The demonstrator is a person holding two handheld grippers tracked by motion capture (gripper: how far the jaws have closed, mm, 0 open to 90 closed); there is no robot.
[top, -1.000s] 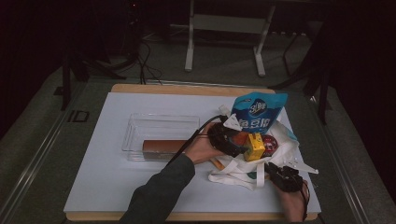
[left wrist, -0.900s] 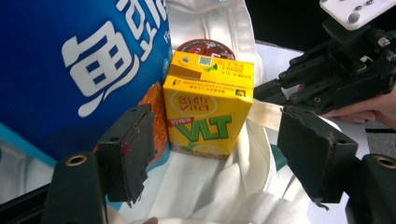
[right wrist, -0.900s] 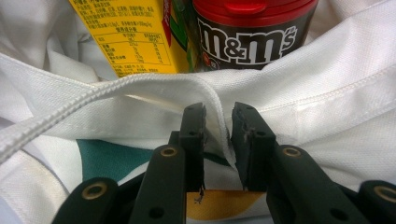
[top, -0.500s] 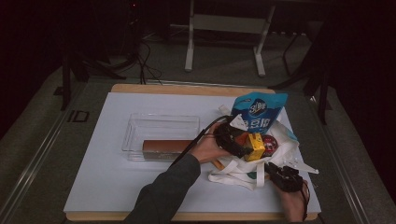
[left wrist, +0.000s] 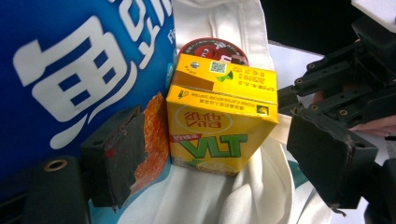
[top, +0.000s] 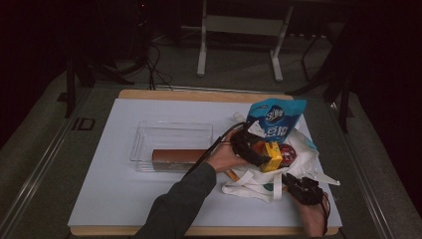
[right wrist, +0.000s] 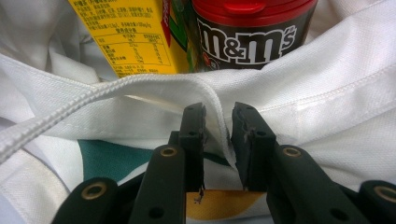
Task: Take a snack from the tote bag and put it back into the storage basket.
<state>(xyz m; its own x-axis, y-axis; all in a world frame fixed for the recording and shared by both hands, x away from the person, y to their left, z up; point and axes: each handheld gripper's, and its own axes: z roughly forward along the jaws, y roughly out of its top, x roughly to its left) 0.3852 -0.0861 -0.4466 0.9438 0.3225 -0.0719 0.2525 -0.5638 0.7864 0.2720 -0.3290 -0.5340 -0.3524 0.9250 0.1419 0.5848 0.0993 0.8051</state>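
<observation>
Left gripper (left wrist: 219, 154) had just been opening, jaws spread around the light, crushable VLT lemon-tea carton (left wrist: 219, 126)—best gripped across its flat sides; right gripper (right wrist: 218, 135) pinched the soft tote-bag rim (right wrist: 205, 93).

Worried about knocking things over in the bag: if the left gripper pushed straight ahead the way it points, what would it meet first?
Most likely the yellow drink carton, which stands between the left gripper's open jaws; the red-lidded candy tub sits just behind it.

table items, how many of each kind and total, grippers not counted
white tote bag: 1
blue pouch: 1
yellow drink carton: 1
red-lidded candy tub: 1
clear tray: 1
brown bar: 1
total: 6
</observation>
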